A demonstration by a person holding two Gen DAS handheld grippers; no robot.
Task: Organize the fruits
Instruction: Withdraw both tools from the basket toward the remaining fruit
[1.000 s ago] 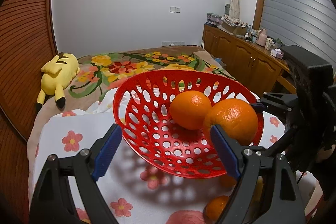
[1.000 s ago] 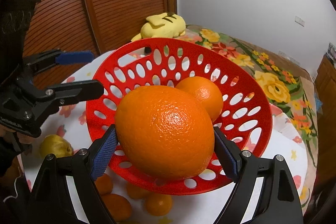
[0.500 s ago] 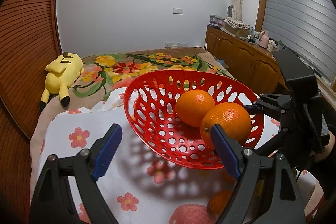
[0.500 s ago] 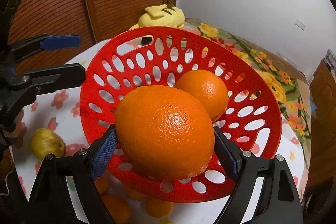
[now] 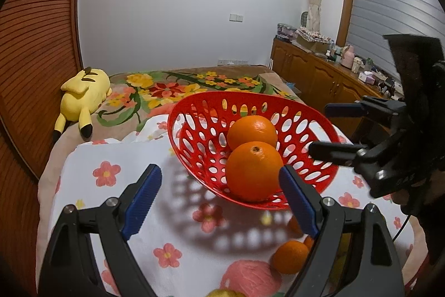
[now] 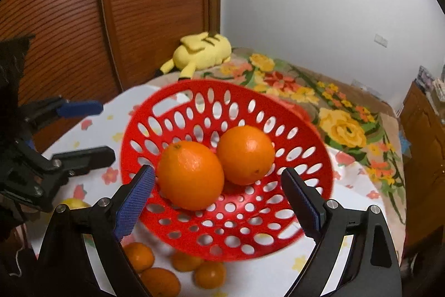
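In the red basket (image 6: 230, 230) on a flowered cloth (image 5: 111, 174), two oranges (image 6: 190, 174) are lying side by side, released by the right gripper (image 6: 219, 202), whose jaws have just been opening around nothing. The left gripper (image 5: 219, 199) is being held spread and empty nearby.

No readable text, label or number anywhere.

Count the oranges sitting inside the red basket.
2. One orange lies at the near side of the red basket, close to the camera. The other orange sits just behind it, touching it. Small oranges outside on the cloth are not counted.
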